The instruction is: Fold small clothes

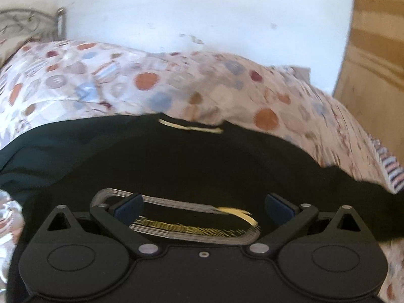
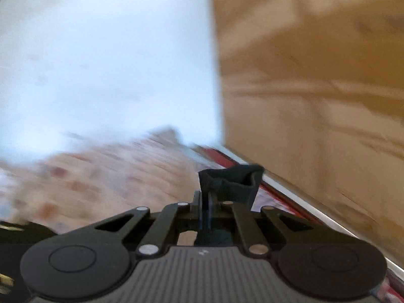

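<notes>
A black T-shirt (image 1: 176, 159) with a gold and grey print lies spread on the patterned bedspread (image 1: 101, 80); its neck label faces the far side. My left gripper (image 1: 202, 205) is open, hovering just above the shirt's printed chest, touching nothing. My right gripper (image 2: 205, 199) is shut on a bunched piece of the black shirt (image 2: 232, 181), which sticks up past the fingertips. The right wrist view is heavily blurred. A bit of the black shirt also shows at that view's lower left (image 2: 32, 229).
A white wall (image 1: 202, 12) stands behind the bed. A wooden door or wardrobe (image 2: 315, 75) is at the right. A metal bed frame (image 1: 30, 22) shows at the far left. The bed's right edge (image 2: 290, 202) runs close to the right gripper.
</notes>
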{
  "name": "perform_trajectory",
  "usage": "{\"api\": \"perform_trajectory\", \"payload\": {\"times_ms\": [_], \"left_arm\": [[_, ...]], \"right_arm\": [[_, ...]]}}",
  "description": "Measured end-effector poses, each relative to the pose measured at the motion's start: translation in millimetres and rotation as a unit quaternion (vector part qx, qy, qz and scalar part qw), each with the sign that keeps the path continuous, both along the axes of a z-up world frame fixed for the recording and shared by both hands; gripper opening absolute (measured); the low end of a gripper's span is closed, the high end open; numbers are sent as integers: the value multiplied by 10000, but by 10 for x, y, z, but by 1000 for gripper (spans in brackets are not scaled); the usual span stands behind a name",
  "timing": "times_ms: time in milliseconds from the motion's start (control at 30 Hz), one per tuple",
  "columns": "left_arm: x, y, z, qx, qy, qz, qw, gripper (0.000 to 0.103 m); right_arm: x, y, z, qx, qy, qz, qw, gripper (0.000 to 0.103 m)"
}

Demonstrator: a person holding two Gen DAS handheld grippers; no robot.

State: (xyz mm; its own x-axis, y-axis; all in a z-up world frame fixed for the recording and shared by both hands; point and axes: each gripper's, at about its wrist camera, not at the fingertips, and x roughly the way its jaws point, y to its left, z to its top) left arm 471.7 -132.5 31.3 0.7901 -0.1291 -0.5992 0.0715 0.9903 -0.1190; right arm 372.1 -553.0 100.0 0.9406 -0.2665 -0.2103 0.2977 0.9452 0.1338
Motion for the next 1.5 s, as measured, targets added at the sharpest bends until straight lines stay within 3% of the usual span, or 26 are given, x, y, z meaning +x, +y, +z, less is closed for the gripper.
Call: {"api": "perform_trajectory", "payload": {"times_ms": [167, 300, 533, 700, 767, 800, 833, 867, 933, 967, 1033, 1100, 1233, 1367, 1500], "left_arm": [[-57, 573, 245, -255, -174, 365, 9989, 102], [-159, 1151, 376, -445, -354, 910, 9942, 102], [-338, 2064, 335, -574, -395, 1695, 9831, 102], [-459, 2395, 135, -565, -404, 1745, 9822, 102], [-481, 2436, 60, -596, -403, 1684, 9831, 102], [-469, 2424, 19, -604, -390, 1665, 9834, 102], [-463, 2399, -18, -617, -369, 1638, 9839, 102], [-447, 2359, -52, -653, -339, 1584, 9846, 102], [-418, 2269, -133, -716, -302, 1416, 9869, 102], [-398, 2180, -183, -732, -282, 1275, 9887, 102], [-352, 1988, -304, -629, -210, 997, 9928, 102], [-286, 1795, -441, -341, -58, 813, 9961, 102], [-145, 1587, -739, 308, 406, 1140, 9922, 102], [-127, 1594, -877, 315, 633, 1381, 9879, 102], [-162, 1620, -920, 300, 678, 1398, 9874, 102]], "right_arm": [[273, 1167, 482, 45, -530, 1274, 9904, 5], [506, 2267, 457, 115, -475, 2253, 9731, 5], [702, 4102, -380, -499, 490, 3427, 9368, 5], [482, 4817, -1073, -1004, 1331, 3877, 9066, 7], [342, 4810, -1173, -978, 1477, 4040, 8974, 13], [245, 4769, -1193, -1019, 1489, 4050, 8964, 30], [153, 4730, -1179, -1068, 1447, 4047, 8966, 53], [51, 4666, -1150, -1093, 1368, 4083, 8959, 62], [-144, 4452, -1091, -1162, 1249, 4060, 8978, 72], [-225, 4332, -1057, -1218, 1238, 3953, 9020, 74], [-234, 3980, -964, -1297, 1239, 3610, 9152, 88], [-318, 3614, -943, -1492, 1285, 3064, 9313, 92], [-311, 2953, -1068, -1633, 1732, 1776, 9549, 93], [-124, 2463, -1326, -1312, 2177, 936, 9626, 93], [-39, 2260, -1420, -745, 2171, 694, 9708, 94]]}}
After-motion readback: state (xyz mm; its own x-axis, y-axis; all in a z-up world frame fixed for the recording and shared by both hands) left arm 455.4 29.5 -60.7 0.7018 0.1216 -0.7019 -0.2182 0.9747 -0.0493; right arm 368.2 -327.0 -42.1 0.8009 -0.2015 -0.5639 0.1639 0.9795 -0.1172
